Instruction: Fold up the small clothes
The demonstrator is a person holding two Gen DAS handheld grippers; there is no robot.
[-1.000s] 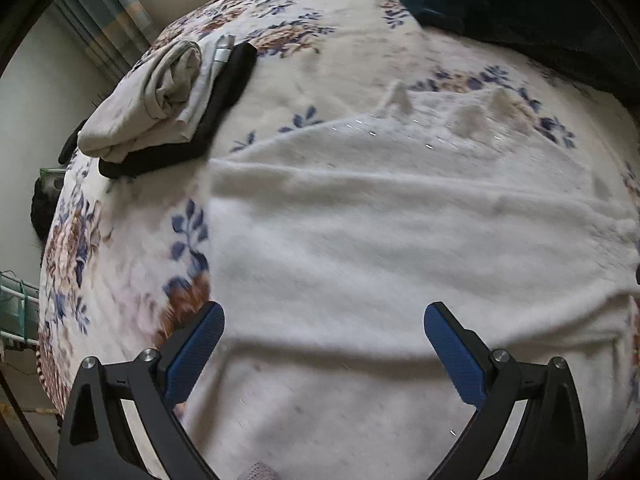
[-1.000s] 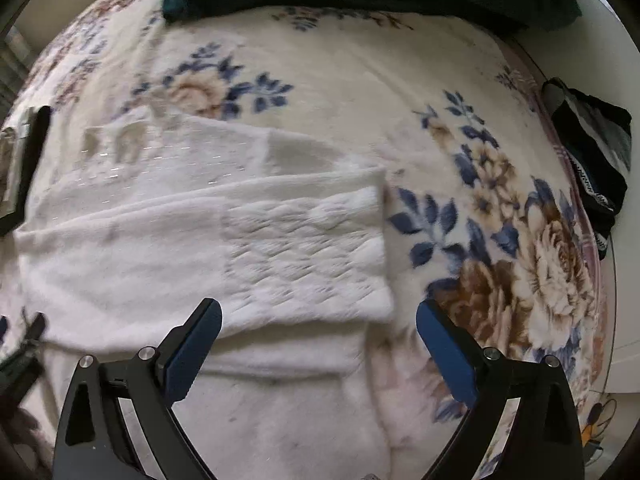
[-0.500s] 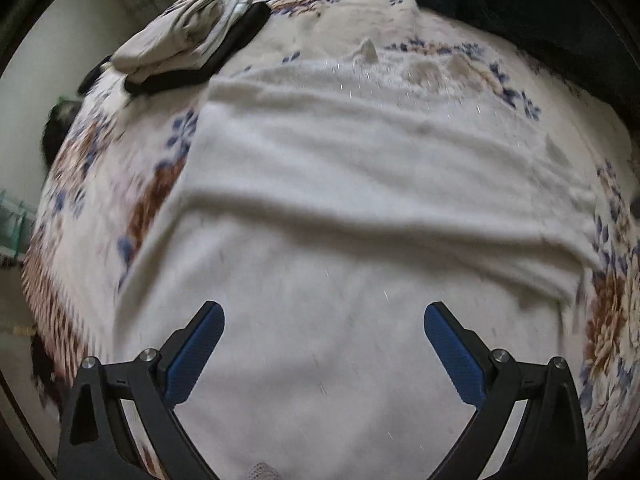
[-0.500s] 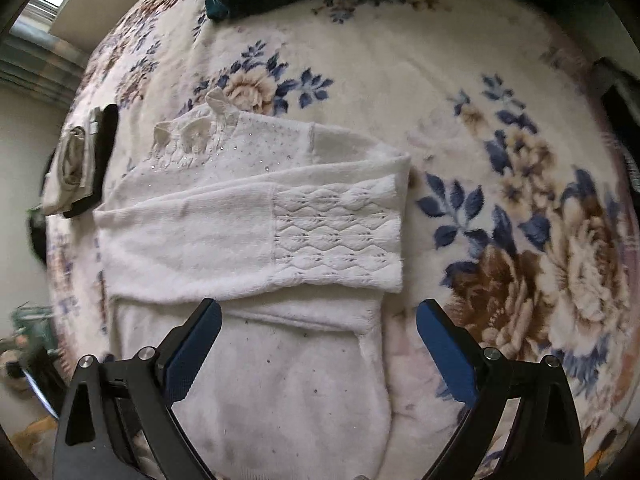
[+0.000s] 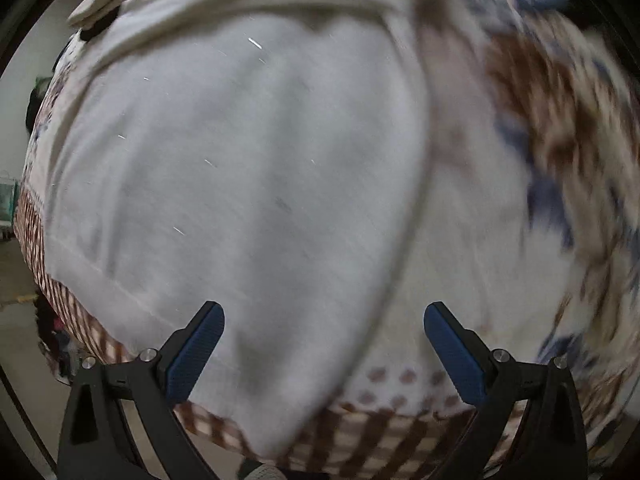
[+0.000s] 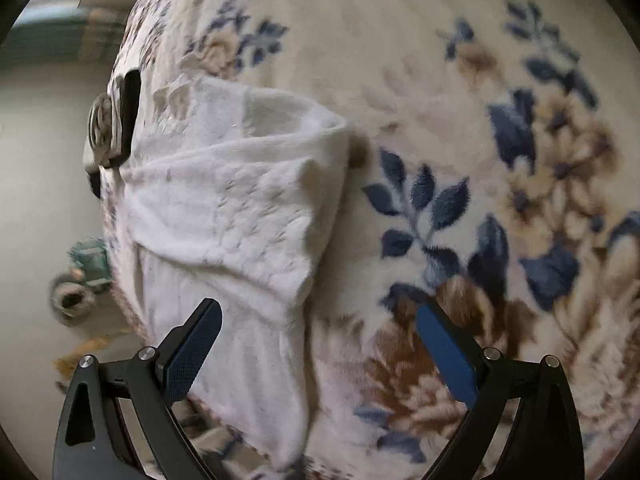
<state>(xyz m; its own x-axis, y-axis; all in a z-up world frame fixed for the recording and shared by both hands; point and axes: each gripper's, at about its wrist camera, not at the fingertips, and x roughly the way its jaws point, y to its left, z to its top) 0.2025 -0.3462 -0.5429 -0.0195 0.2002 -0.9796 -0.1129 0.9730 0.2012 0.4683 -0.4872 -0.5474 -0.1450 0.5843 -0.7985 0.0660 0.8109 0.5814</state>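
Lying across the floral blanket [image 6: 460,80], the white sweater [image 5: 248,184] fills most of the left wrist view, its lower hem trailing toward 7 o'clock where the bed drops away. The left gripper [image 5: 324,344] hovers low over that hem with its blue pads spread wide and nothing between them. In the right wrist view the same sweater [image 6: 224,200] sits from 9 to 11 o'clock, one sleeve already laid across the body, its knitted cuff ending at about 10 o'clock. The right gripper [image 6: 318,344] is likewise wide apart and empty, straddling the sweater's side edge and the bare blanket.

The likely step is taking the hem to fold it upward. The danger is that the plush blanket gets pinched along with the knit, so the fold drags the bedding. An uneven lift could also slide the crossed sleeve off and undo that fold. The left view is badly smeared, so exactly where its pads sit relative to the hem edge is uncertain.

A folded pile of clothes [image 6: 110,128], pale on dark, rests at the bed's far edge, at 10 o'clock in the right view. Beyond it are a plain wall, curtains [image 6: 60,36] at 11 o'clock, and clutter on the floor at 8 o'clock.
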